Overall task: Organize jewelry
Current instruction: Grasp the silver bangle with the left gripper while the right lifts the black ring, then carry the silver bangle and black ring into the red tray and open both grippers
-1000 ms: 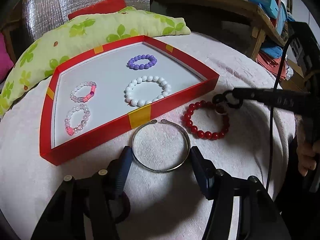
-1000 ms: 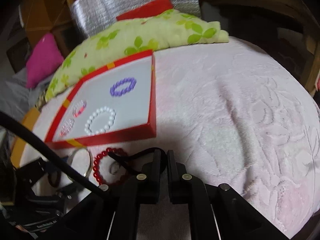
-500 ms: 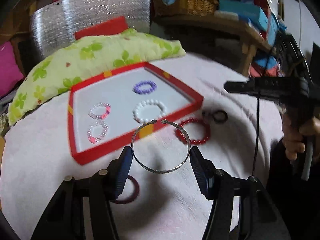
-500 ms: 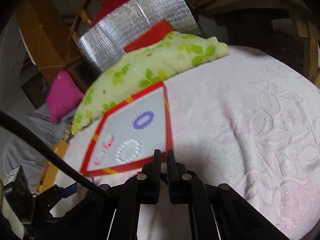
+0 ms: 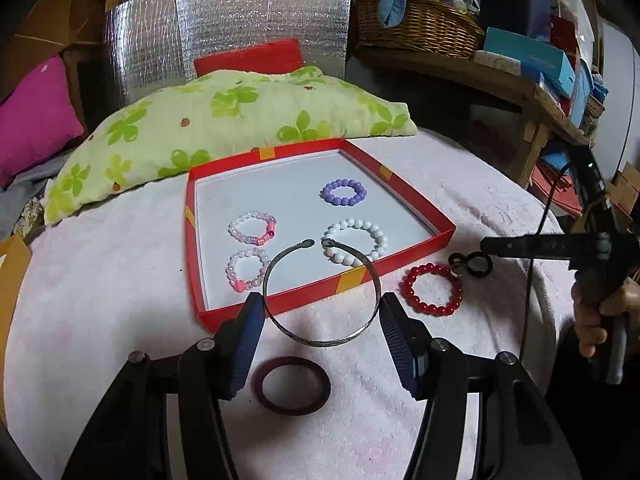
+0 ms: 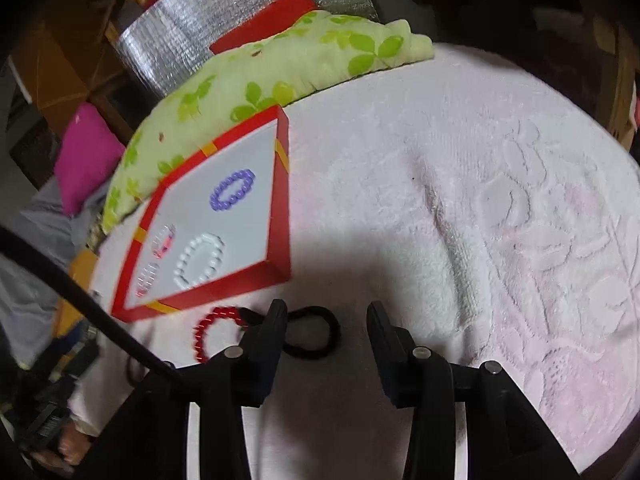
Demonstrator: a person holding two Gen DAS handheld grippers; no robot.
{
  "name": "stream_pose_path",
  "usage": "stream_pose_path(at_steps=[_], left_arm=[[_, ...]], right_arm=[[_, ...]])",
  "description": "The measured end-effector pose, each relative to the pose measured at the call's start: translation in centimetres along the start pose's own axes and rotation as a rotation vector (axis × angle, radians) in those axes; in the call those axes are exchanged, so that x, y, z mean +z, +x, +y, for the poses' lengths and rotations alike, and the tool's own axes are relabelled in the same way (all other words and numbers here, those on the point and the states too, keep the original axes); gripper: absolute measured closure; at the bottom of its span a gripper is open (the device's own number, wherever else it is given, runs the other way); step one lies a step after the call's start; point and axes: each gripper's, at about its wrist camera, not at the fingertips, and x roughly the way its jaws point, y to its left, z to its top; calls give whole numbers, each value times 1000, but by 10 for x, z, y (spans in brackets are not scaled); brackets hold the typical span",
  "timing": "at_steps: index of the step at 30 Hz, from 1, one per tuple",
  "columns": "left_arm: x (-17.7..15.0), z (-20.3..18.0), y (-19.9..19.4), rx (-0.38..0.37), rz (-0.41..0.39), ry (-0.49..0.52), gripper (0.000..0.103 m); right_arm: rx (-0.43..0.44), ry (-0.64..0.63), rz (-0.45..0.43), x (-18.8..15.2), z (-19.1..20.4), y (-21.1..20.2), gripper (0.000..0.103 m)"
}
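Both tongs differ: the left gripper (image 5: 322, 320) holds the open-ended silver metal bangle (image 5: 321, 292) across its width, raised over the near wall of the red cardboard tray (image 5: 400, 266). The right gripper (image 6: 327, 326), jaws spread and empty, hovers over the black elastic hair tie (image 6: 316, 334) beside the red beaded bracelet (image 5: 432, 290). Judging by this, placing is underway; next, carry the bangle forward to bare tray floor and release.

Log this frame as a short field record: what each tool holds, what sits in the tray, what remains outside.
left tool: shut on silver bangle, held above the tray's near wall
right tool: open, empty, over black hair tie
red tray: purple, white and two pink bead bracelets
outside tray: red bead bracelet, black hair tie, maroon ring
surface: pale towel
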Motion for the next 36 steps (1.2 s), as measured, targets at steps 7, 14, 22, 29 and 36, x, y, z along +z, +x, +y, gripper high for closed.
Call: stream_pose_path(at_steps=[7, 14, 22, 29, 36], left_arm=[[-3, 2, -1, 19, 6, 2, 42], [0, 7, -1, 27, -1, -26, 42], [20, 14, 8, 26, -19, -45, 42], [50, 27, 44, 68, 25, -30, 42], [79, 49, 96, 41, 75, -48, 42]], right_arm=[[-124, -139, -4, -3, 18, 13, 97], [-109, -89, -211, 9, 19, -39, 97], [39, -50, -263, 49, 45, -50, 97], [74, -43, -100, 93, 76, 8, 97], [45, -66, -47, 129, 102, 65, 97]])
